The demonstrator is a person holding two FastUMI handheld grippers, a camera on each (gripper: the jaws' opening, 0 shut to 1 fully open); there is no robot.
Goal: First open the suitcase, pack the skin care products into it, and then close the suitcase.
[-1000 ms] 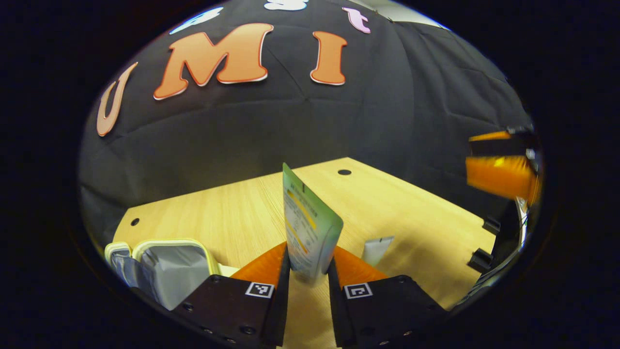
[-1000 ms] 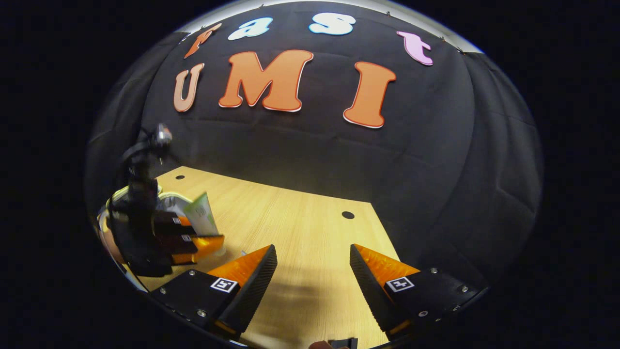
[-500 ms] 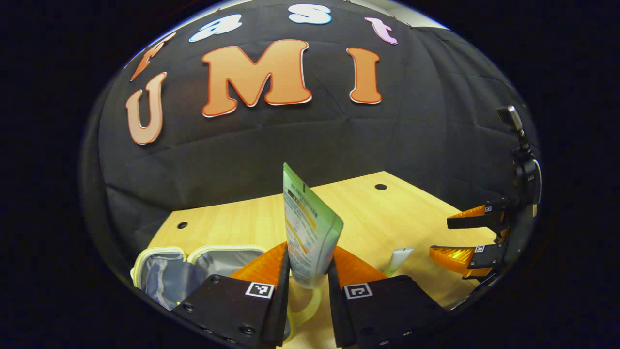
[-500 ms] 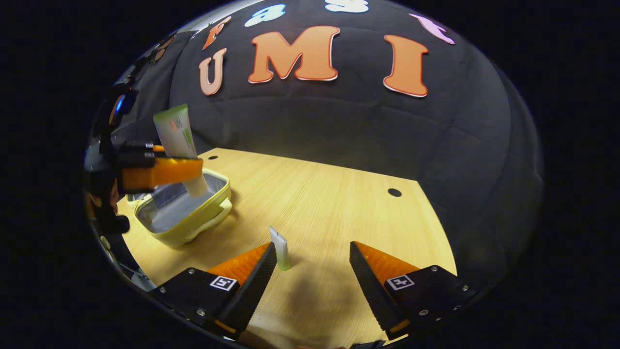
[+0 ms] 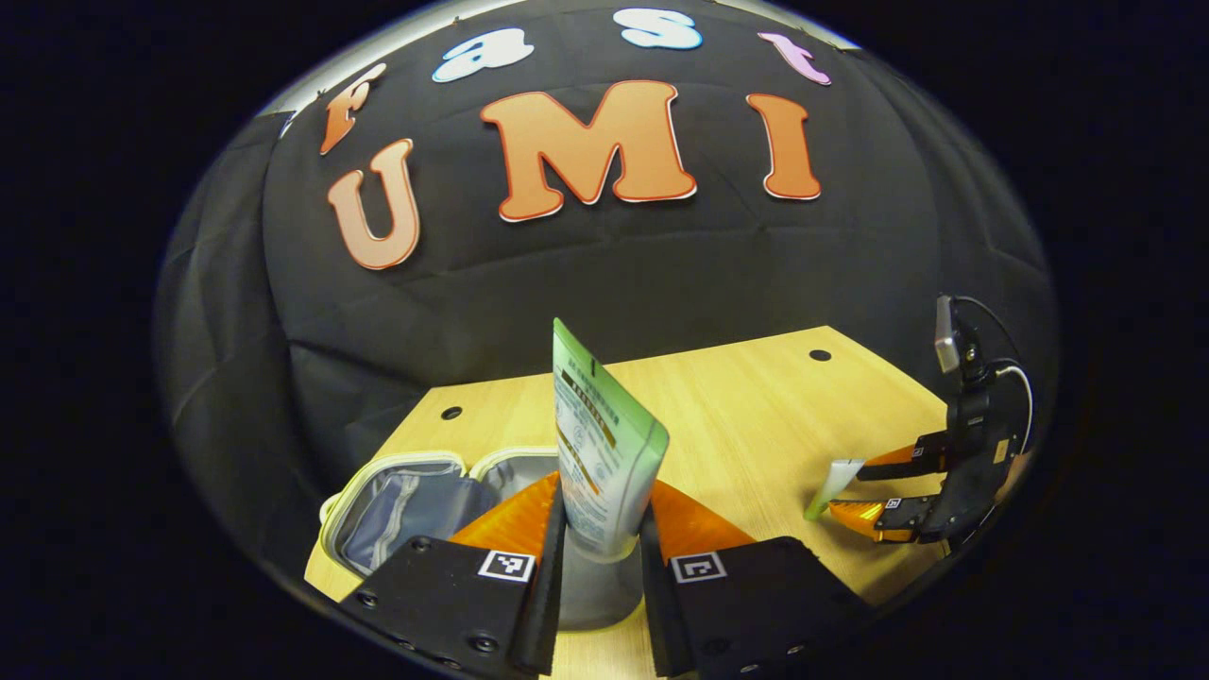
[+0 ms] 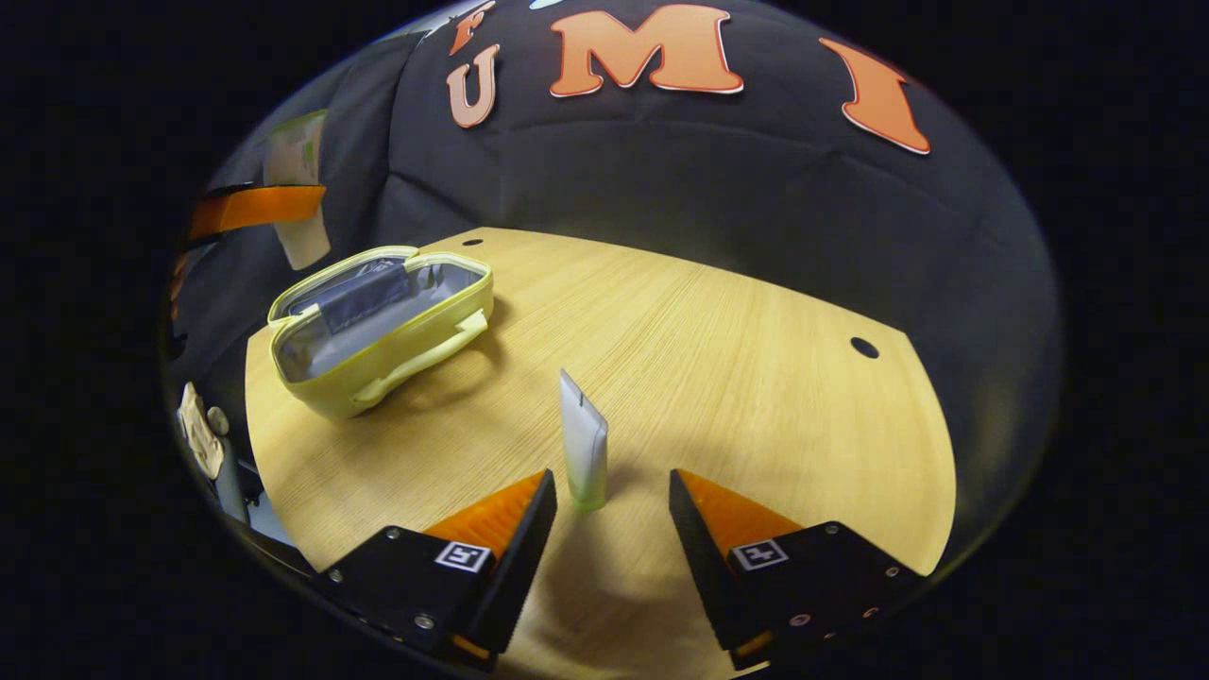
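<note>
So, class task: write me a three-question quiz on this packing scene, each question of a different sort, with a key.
1. True or false: the yellow suitcase lies open on the table.
2. What do the left tongs hold?
A. the green tube
B. a glass jar
C. nothing
3. Fill in: the small white tube stands ____ on the table, just ahead of the open right tongs.

Key: 1 true; 2 A; 3 upright.

A light wooden table (image 6: 737, 321) carries an open yellow suitcase (image 6: 378, 326) and an upright small tube (image 6: 583, 453).
</note>
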